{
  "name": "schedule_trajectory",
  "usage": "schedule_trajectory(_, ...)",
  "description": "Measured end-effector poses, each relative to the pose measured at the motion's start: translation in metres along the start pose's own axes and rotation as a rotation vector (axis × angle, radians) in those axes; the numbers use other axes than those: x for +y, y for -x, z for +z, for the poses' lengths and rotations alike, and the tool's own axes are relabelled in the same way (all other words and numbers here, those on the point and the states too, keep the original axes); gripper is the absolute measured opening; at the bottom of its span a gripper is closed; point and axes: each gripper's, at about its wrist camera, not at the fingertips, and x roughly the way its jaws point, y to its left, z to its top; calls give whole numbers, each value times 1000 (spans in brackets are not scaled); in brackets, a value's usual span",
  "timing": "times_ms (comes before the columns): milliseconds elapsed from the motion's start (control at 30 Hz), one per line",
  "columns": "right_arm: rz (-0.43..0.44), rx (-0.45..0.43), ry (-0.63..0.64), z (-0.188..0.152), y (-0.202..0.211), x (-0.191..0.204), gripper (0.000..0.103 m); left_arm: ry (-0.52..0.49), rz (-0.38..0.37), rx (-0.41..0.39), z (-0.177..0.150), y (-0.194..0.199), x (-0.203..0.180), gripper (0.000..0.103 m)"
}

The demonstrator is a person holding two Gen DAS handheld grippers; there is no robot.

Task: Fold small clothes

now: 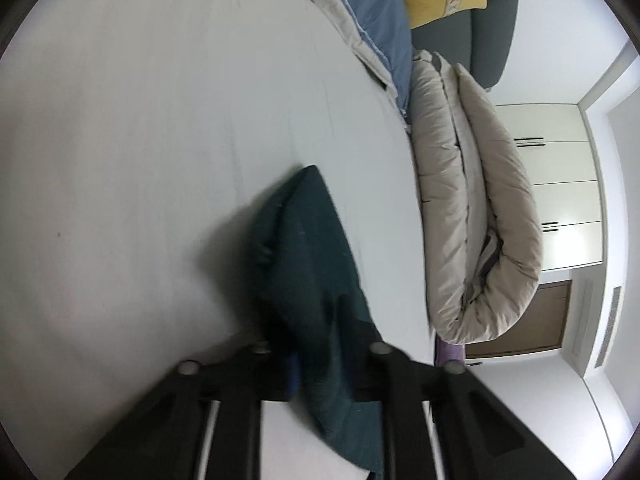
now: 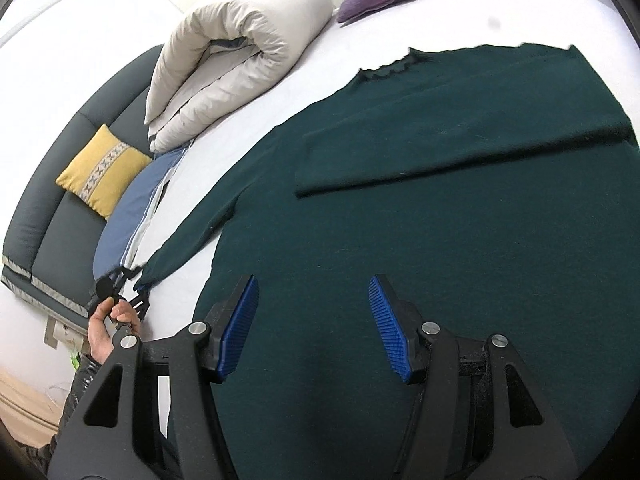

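The left gripper (image 1: 316, 344) is clamped tight on the sweater's sleeve cuff (image 1: 304, 264), lifting it off the bed. The right gripper (image 2: 314, 324) hovers over the sweater's body, blue pads (image 2: 388, 328) spread wide, gripping nothing.

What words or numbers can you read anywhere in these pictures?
None: no words, numbers or brand marks can be read in either view.
The yellow cushion has a pale woven band of cross shapes, a pattern and not letters.
The dark green knitted sweater shows no label or print.
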Motion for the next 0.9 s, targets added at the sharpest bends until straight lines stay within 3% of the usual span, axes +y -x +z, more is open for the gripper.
schedule_trajectory(133,0,-22,-36,2,5,-19,56,-151,50,-10,-13,6,-33,8)
schedule_trajectory(267,-10,-55,-85,3,17,-45,56,-467,61,16,-63,5,-116,8)
schedule_trajectory(333,-15,-67,-115,2,23,-59,56,-645,54,48,-105,-4,-161,8)
schedule_trajectory(400,-22,-85,-147,0,33,-75,56,-875,69,79,-167,-18,-206,8)
schedule_trajectory(500,-29,-114,-190,-3,47,-94,56,-1167,91,116,-266,-36,-239,8)
schedule_trajectory(600,-36,-141,-222,-5,60,-110,57,-1439,103,134,-363,-55,-247,11)
schedule_trajectory(733,-41,-164,-246,-8,74,-124,57,-1616,124,165,-440,-79,-236,11)
schedule_trajectory(900,-34,-174,-254,-8,78,-129,57,-1658,166,177,-472,-104,-226,11)
